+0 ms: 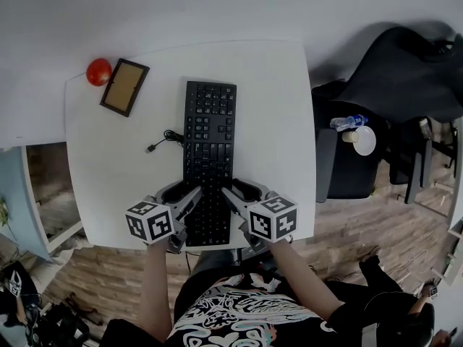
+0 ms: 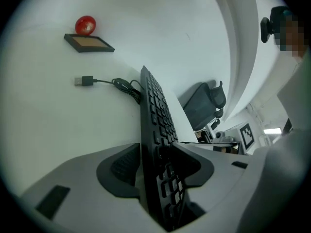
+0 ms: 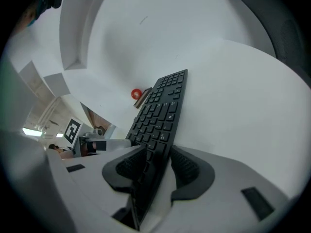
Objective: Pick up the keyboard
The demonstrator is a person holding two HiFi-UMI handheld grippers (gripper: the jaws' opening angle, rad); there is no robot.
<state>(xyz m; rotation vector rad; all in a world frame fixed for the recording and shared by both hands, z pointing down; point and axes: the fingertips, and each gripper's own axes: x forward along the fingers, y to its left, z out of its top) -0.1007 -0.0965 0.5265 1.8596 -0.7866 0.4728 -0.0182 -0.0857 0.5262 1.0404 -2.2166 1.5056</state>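
Head view: left gripper (image 1: 184, 194) and right gripper (image 1: 239, 192) straddle the near end of the keyboard (image 1: 209, 143), jaws wide open, unclamped; closing both evenly should keep the lift level.

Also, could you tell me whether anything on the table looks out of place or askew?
The keyboard is turned end-on to the near edge of the table, and its cable is unplugged, the USB plug lying loose. The picture frame lies flat and askew near the far left corner.
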